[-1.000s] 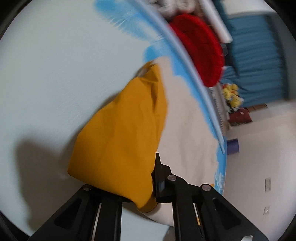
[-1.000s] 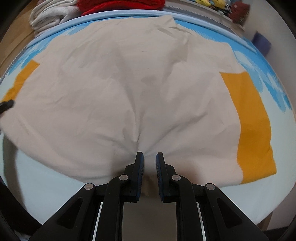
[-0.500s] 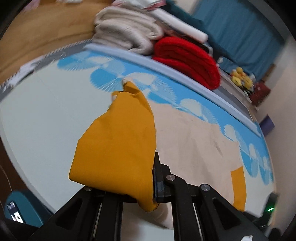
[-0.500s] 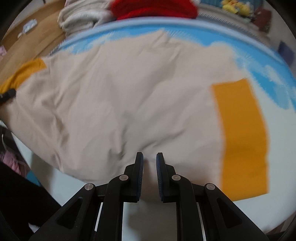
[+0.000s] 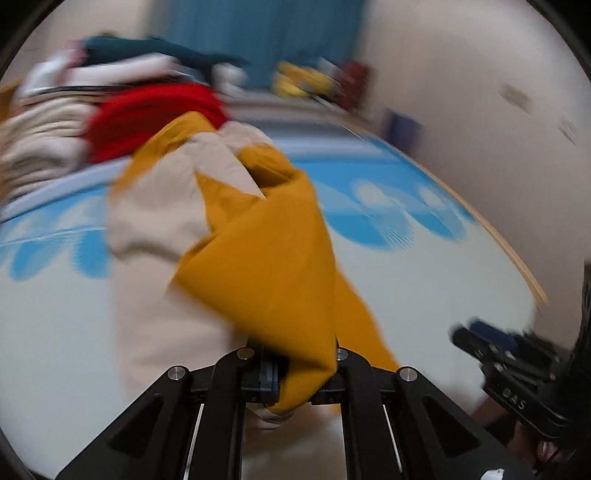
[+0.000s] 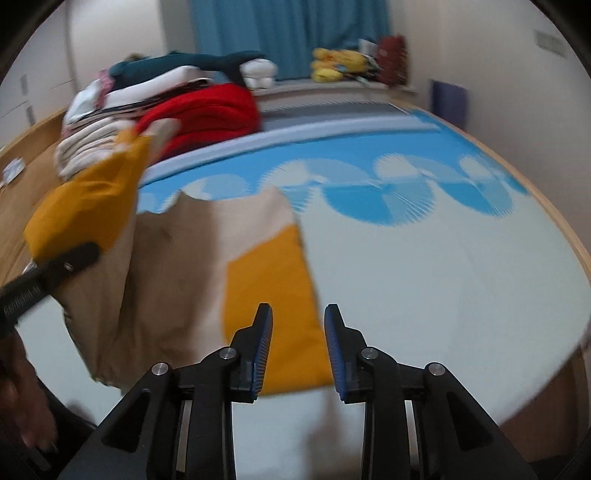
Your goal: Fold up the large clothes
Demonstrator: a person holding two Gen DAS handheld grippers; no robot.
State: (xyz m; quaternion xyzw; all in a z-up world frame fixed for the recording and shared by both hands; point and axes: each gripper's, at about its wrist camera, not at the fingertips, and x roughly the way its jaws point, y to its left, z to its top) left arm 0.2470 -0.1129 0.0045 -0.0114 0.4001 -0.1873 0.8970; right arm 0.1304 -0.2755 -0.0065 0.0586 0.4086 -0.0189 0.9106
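The garment is a beige shirt (image 6: pixel 177 258) with orange sleeves, lying on a bed with a blue-and-white cover (image 6: pixel 424 266). My left gripper (image 5: pixel 295 373) is shut on one orange sleeve (image 5: pixel 266 266) and holds it in the air, with beige cloth (image 5: pixel 159 206) bunched behind it. In the right wrist view that raised sleeve (image 6: pixel 92 199) hangs at the left from the left gripper (image 6: pixel 62 262). My right gripper (image 6: pixel 297 325) hovers over the other orange sleeve (image 6: pixel 269 280), which lies flat. Its jaws are opening with nothing between the pads. It also shows at lower right in the left wrist view (image 5: pixel 498 350).
Folded bedding with a red blanket (image 6: pixel 207 110) is piled at the bed's far left. Yellow soft toys (image 6: pixel 332 62) and a blue curtain (image 6: pixel 288 33) stand behind. The bed's wooden edge (image 6: pixel 554 221) curves along the right. A person's hand (image 6: pixel 22 406) is at lower left.
My left gripper has swung the orange sleeve up and across, folding the shirt's side over. My right gripper has let go of the beige hem, risen and parted its jaws.
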